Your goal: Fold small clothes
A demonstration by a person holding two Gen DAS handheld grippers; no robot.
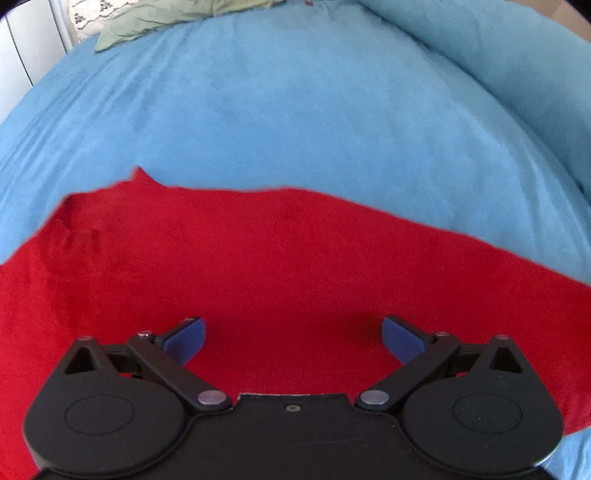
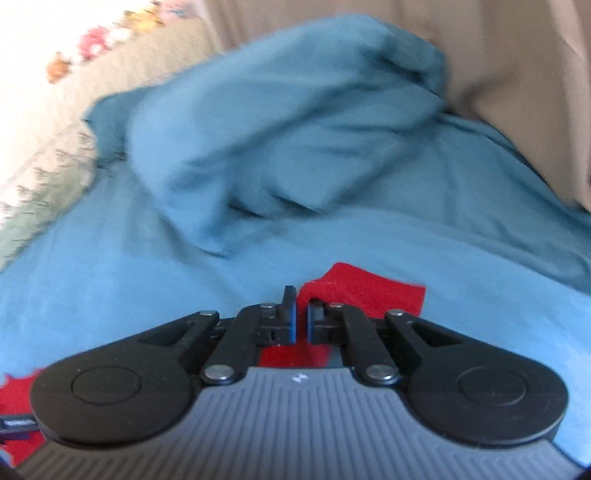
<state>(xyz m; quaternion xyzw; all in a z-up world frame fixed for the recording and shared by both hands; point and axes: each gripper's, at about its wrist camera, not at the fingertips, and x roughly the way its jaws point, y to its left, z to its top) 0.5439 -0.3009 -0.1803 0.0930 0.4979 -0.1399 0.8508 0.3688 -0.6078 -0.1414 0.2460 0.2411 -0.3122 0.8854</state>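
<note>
blue bedsheet (image 1: 295, 110), rumpled blue pillow (image 2: 280, 122), green cloth (image 1: 147, 22)

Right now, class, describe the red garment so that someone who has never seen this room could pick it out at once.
Start at the bed, covered by a wide blue sheet. On its near part lies the red garment, spread flat under the open left hand-held gripper. It is the only bright red cloth there; the one other loose piece, a pale green cloth, lies crumpled at the far edge.
</note>
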